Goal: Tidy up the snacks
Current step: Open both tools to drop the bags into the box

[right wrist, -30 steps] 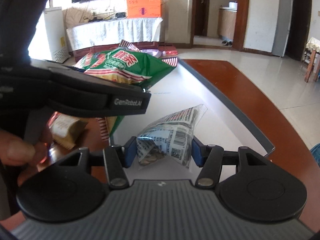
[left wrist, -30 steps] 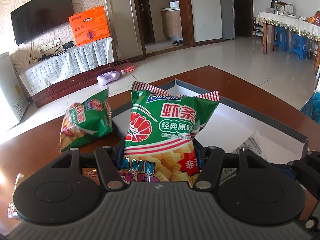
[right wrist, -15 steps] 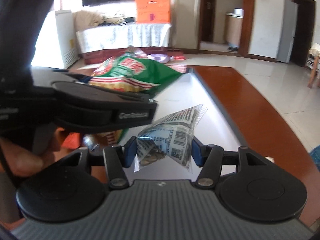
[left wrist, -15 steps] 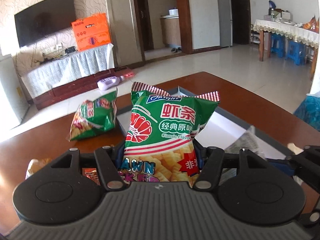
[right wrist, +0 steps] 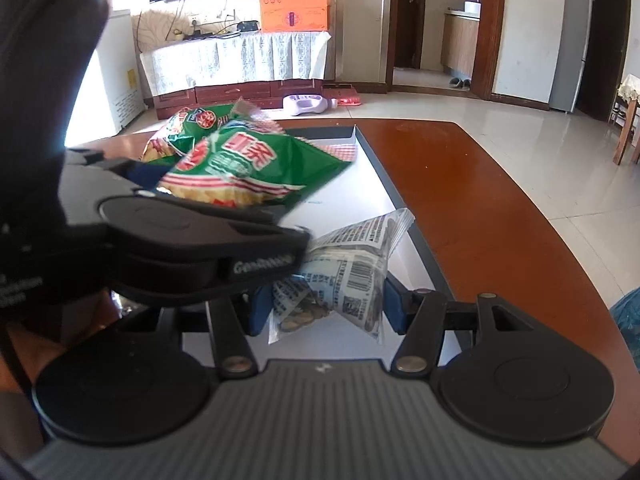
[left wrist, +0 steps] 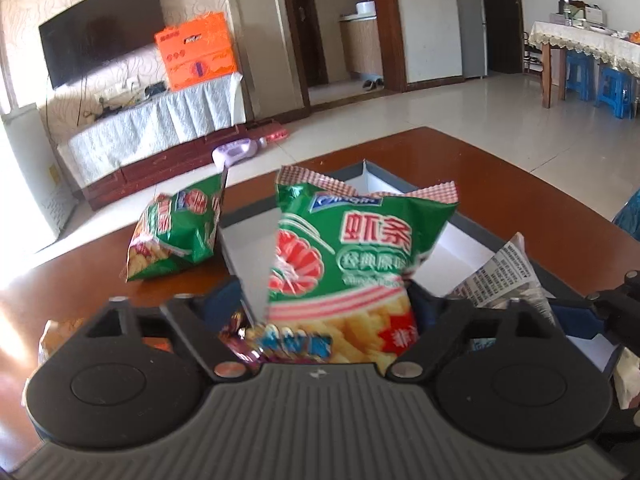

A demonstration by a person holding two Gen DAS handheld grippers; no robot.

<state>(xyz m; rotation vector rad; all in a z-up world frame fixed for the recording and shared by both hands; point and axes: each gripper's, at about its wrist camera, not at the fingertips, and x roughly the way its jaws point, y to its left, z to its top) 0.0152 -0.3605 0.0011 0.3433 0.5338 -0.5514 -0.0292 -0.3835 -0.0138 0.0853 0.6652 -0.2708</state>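
Observation:
A green prawn-cracker bag (left wrist: 360, 256) stands between the jaws of my left gripper (left wrist: 324, 304), over the near left corner of the white box with a dark grey rim (left wrist: 400, 178). Those jaws are opening: the left pad stands apart from the bag, which looks blurred and leans right. From the right wrist view the same bag (right wrist: 256, 172) hangs over the box (right wrist: 384, 176), past the left gripper (right wrist: 200, 240). My right gripper (right wrist: 326, 304) is shut on a newspaper-print snack packet (right wrist: 352, 268) held just above the box floor. A second green bag (left wrist: 176, 236) lies on the table left of the box.
The box sits on a brown wooden table (left wrist: 520, 200). More small snack packets lie at the near left (left wrist: 60, 332), and a purple wrapper (left wrist: 240, 336) shows under the left gripper. A hand (right wrist: 24, 344) holds the left gripper. A blue object (left wrist: 628, 216) is off the table's right edge.
The left gripper's jaws have spread wider and the green bag now sits loose between them, leaning right. The newspaper-print packet shows further into the left wrist view.

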